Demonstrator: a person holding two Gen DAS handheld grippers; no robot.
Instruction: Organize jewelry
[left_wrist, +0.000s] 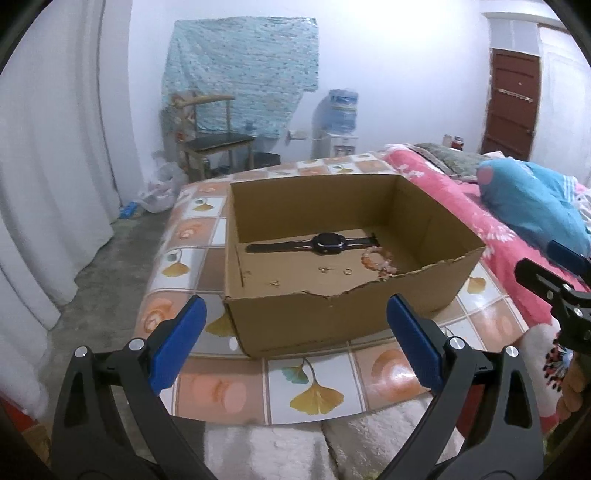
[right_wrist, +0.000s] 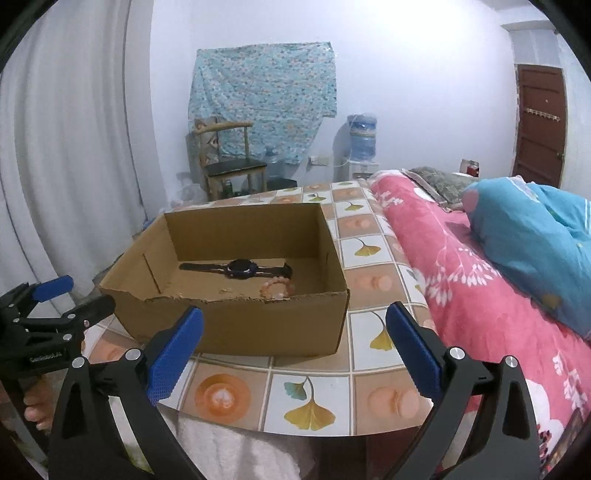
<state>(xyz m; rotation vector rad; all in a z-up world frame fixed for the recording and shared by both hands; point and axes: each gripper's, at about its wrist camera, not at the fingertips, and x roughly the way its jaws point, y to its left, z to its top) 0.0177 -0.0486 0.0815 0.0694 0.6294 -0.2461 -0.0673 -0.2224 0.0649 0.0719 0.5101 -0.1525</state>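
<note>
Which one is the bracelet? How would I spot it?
Find the open cardboard box on the tiled table. Inside, a black watch lies flat. The bracelet sits just nearer than its strap, by the torn front edge: a ring of pinkish-orange beads, far bigger than the tiny rings.

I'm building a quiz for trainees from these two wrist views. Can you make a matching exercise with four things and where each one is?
Things:
1. watch
2. bead bracelet
3. cardboard box
4. water dispenser

Places:
A. on the tiled tabletop
B. against the far wall
C. stretched flat across the box floor
D. in the box, just nearer the torn front wall than the watch

Pairs: 1-C, 2-D, 3-A, 4-B
</note>
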